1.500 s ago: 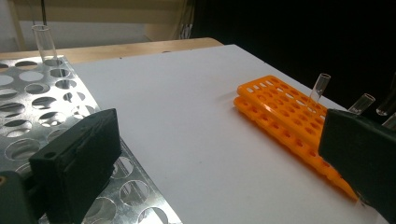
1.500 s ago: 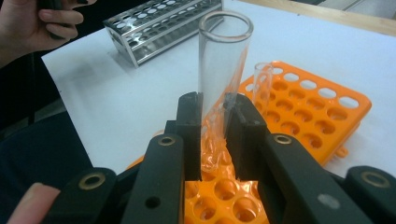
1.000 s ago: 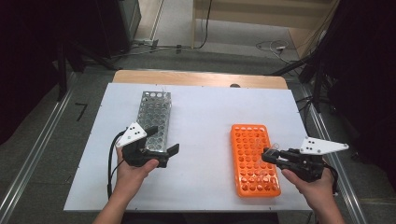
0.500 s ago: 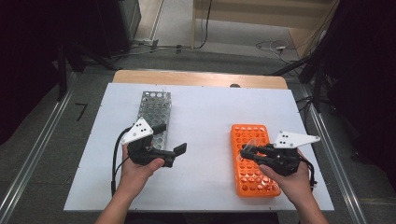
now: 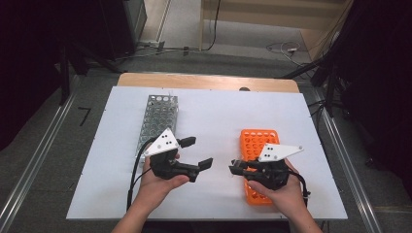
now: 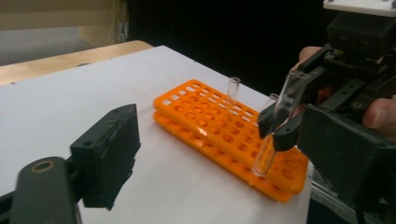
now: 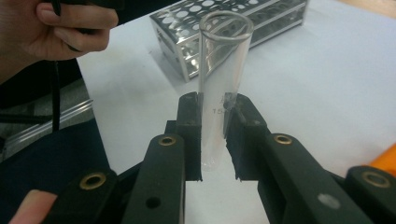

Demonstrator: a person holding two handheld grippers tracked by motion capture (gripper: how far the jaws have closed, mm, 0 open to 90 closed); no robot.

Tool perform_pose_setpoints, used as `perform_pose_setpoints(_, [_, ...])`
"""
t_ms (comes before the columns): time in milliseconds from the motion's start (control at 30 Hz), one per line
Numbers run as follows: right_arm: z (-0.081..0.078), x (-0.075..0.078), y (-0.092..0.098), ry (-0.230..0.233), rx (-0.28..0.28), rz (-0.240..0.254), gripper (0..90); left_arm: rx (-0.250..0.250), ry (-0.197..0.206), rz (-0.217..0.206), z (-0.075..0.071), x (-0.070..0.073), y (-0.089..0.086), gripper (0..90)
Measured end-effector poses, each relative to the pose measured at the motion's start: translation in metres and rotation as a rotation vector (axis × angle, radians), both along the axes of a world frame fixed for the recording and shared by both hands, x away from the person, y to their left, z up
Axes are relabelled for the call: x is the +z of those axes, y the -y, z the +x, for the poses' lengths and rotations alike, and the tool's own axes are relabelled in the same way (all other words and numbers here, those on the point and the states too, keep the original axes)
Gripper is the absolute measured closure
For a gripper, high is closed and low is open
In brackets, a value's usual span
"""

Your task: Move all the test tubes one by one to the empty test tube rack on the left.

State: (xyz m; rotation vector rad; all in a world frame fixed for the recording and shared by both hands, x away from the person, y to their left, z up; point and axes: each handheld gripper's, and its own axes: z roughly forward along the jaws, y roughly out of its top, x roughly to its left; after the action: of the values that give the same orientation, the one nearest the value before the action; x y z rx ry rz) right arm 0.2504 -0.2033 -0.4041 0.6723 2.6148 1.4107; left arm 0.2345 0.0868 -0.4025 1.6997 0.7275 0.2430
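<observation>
My right gripper [image 5: 236, 168] is shut on a clear glass test tube [image 7: 219, 93], which stands upright between its jaws [image 7: 214, 135]. It hovers just left of the orange tube rack [image 5: 259, 141]. In the left gripper view that tube [image 6: 275, 126] hangs over the near end of the orange rack [image 6: 205, 123], where another tube [image 6: 232, 88] stands. My left gripper [image 5: 197, 153] points right, toward the right gripper. Its jaws have just been closing with nothing between them, and they still stand apart. One of its black fingers [image 6: 109, 158] shows at lower left.
A metal tube rack [image 5: 158, 119] lies behind the left hand on the white table top [image 5: 218, 111]; the right gripper view has it [image 7: 224, 18] at the top. The table's wooden far edge [image 5: 204, 80] and aluminium rails border the work area.
The right gripper has carried the tube leftward across the orange rack toward the table's middle. The left gripper has moved right, away from the metal rack, and its jaws have narrowed.
</observation>
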Motion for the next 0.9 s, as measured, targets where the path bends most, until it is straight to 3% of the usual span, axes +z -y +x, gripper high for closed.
perform_pose_setpoints(200, [-0.007,-0.004,-0.013,-0.005,0.019,-0.023,74.3,-0.041,-0.031,0.019,-0.003,-0.010,0.011,23.4])
perform_pose_setpoints(333, [-0.010,-0.008,-0.019,-0.009,0.028,-0.042,74.3,-0.077,-0.025,0.021,-0.007,-0.010,0.018,27.4])
perform_pose_setpoints(533, [-0.011,-0.012,-0.027,-0.023,0.023,-0.057,74.3,-0.146,-0.024,0.023,-0.011,-0.013,0.028,41.6])
perform_pose_setpoints(633, [-0.012,-0.014,-0.029,-0.024,0.034,-0.056,74.3,-0.169,-0.019,0.022,-0.011,-0.015,0.031,54.2])
perform_pose_setpoints(733, [-0.012,-0.014,-0.030,-0.030,0.038,-0.052,74.2,-0.173,-0.013,0.022,-0.012,-0.016,0.034,60.9])
perform_pose_setpoints(900, [-0.013,-0.014,-0.031,-0.029,0.048,-0.051,74.2,-0.178,-0.009,0.027,-0.013,-0.017,0.038,63.3])
